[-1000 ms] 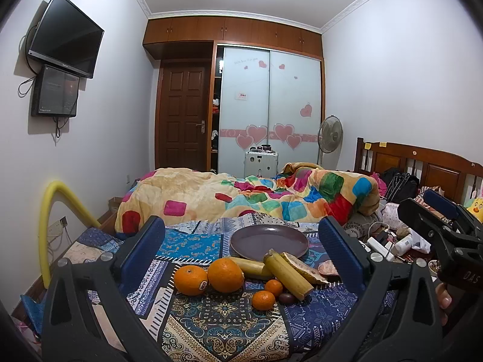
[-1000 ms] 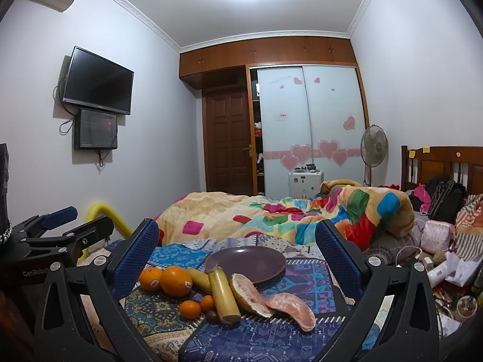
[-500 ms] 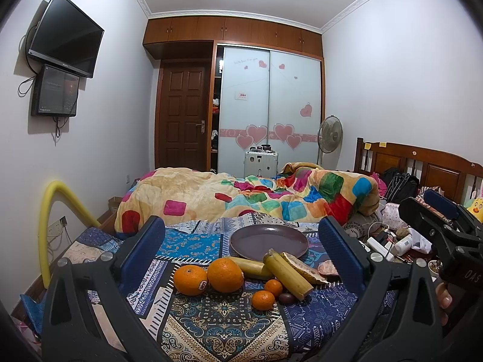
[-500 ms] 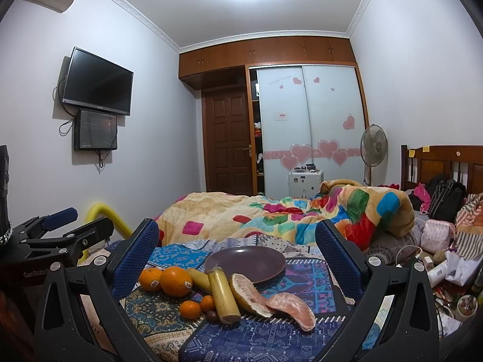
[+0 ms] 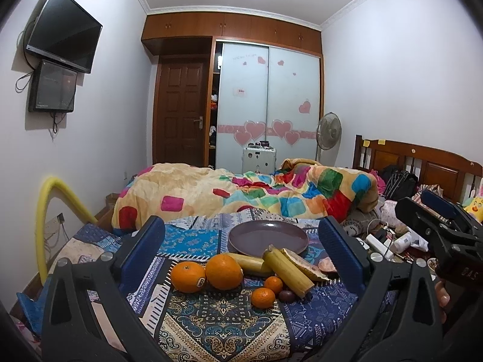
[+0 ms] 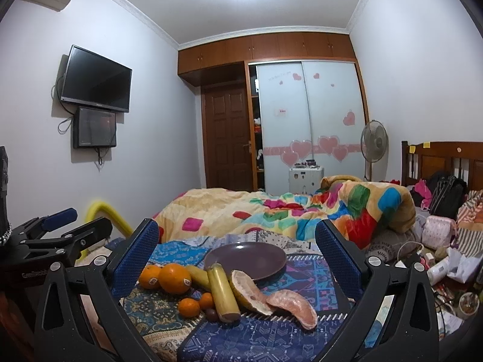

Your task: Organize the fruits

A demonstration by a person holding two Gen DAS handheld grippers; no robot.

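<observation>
Now, left gripper (image 5: 241, 247): held spread wide above the patterned cloth (image 5: 223, 328), nothing between its blue pads (image 5: 142, 253); it also shows at the left edge of the right wrist view.
Right gripper (image 6: 237, 250): likewise spread wide and holding nothing, just beside the left one and aimed at the same fruit; it shows at the right edge of the left wrist view.
Fruit cluster: on the cloth in front of both grippers, near the plate.
Large oranges: two side by side, the stickered orange (image 5: 188, 277) touching the bigger orange (image 5: 224, 271).
Small fruit: two mandarins (image 5: 263, 298) close together, with a dark round fruit (image 5: 286, 295) just beside them; I cannot tell what kind it is.
Bananas: one banana (image 5: 286, 268) lies pointing toward the camera; a second banana (image 5: 250, 261) lies behind it, partly hidden by the bigger orange.
Pomelo pieces: a pomelo wedge (image 6: 249, 291) touches the first banana, and a peeled pomelo segment (image 6: 292, 303) lies against the wedge.
Plate: the purple plate (image 5: 268, 237) sits bare behind the fruit.
Beyond: a colourful quilt (image 5: 241, 193) is heaped on the bed, with a wardrobe (image 5: 268, 105) against the far wall.
</observation>
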